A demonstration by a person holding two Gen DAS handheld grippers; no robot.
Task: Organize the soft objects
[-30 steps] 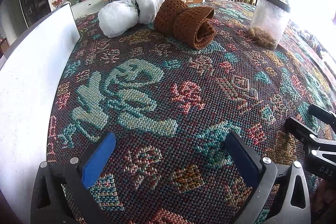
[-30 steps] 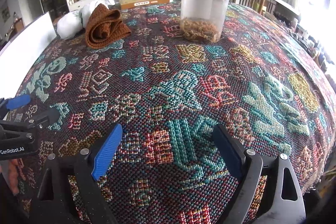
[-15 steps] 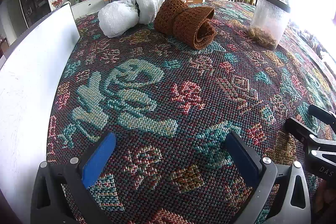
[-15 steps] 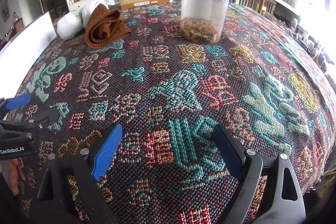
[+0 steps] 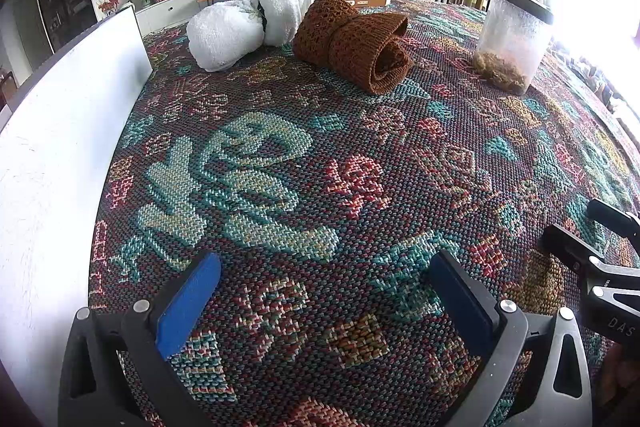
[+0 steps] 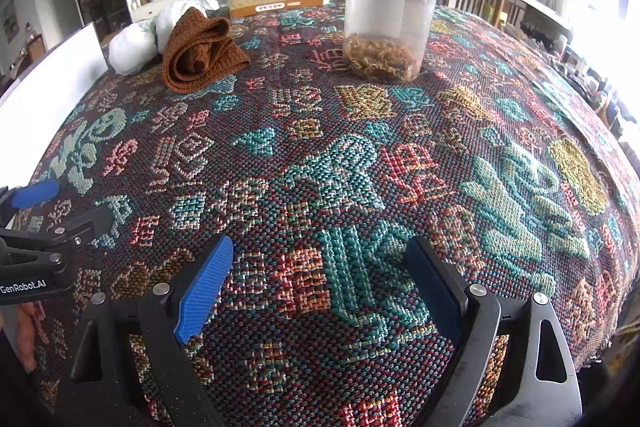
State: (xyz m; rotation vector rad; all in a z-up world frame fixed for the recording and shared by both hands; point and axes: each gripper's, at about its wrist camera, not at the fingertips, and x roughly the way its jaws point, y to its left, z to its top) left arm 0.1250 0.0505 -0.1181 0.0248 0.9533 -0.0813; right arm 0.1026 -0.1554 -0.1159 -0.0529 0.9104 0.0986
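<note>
Two grippers hang over a worktop covered by a patterned woven cloth (image 5: 360, 183), both tilted downward near its near edge. The left gripper (image 5: 326, 291) has its jaws spread wide, with only the cloth showing between the blue pads (image 5: 188, 303). The right gripper (image 6: 318, 281) likewise has its jaws released and wide apart, nothing between them. Each gripper appears at the margin of the other's view: the right one at the right border of the left wrist view, the left one at the left border of the right wrist view, where part of a hand (image 6: 24, 331) shows beneath it.

The soft things lie together toward the far left corner of the worktop, well apart from both grippers. A brown knitted scarf (image 5: 356, 39), loosely rolled with its open coil facing the near edge, rests on the cloth. Just beside it on the left, touching it, lies a white fluffy bundle (image 5: 240, 27) cinched in the middle into two lobes. A clear plastic jar (image 6: 390, 19) with a black lid stands upright toward the far right, apart from the scarf, its bottom filled with brown fibrous material. A flat cardboard box (image 6: 276, 3) lies at the far edge behind these. A white board (image 5: 60, 131) stands along the left edge of the worktop.
</note>
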